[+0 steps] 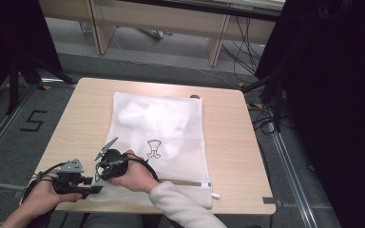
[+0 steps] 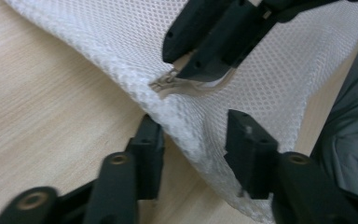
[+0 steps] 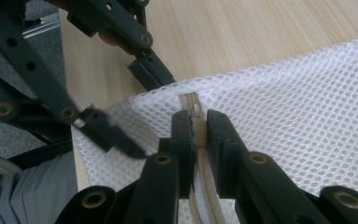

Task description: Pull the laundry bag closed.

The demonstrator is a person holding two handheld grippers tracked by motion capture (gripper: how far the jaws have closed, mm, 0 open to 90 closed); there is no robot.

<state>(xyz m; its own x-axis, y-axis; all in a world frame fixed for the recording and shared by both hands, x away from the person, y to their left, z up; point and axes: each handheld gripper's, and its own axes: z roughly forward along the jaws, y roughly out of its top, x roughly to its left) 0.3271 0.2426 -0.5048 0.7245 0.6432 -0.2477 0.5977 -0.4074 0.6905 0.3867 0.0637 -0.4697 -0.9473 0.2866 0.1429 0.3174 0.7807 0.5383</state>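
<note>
1. A white mesh laundry bag lies flat on a light wooden table, reaching from near the far edge to the near edge. Something white sits inside it, and a small black drawing is printed on the mesh.
2. A beige zipper runs along the bag's near edge. A small white tab hangs at its right end.
3. The right gripper is at the near left corner of the bag. In the right gripper view its two jaws are clamped onto the beige zipper tape, with the tape squeezed between them.
4. The left gripper sits just beside it at the table's near left corner. In the left gripper view its jaws stand apart, one on each side of the bag's raised mesh edge. They seem to rest against the mesh without pinching it, though the angle makes that hard to judge.
5. In the high view both hands come in from the bottom, the right one in a pale sleeve.
</note>
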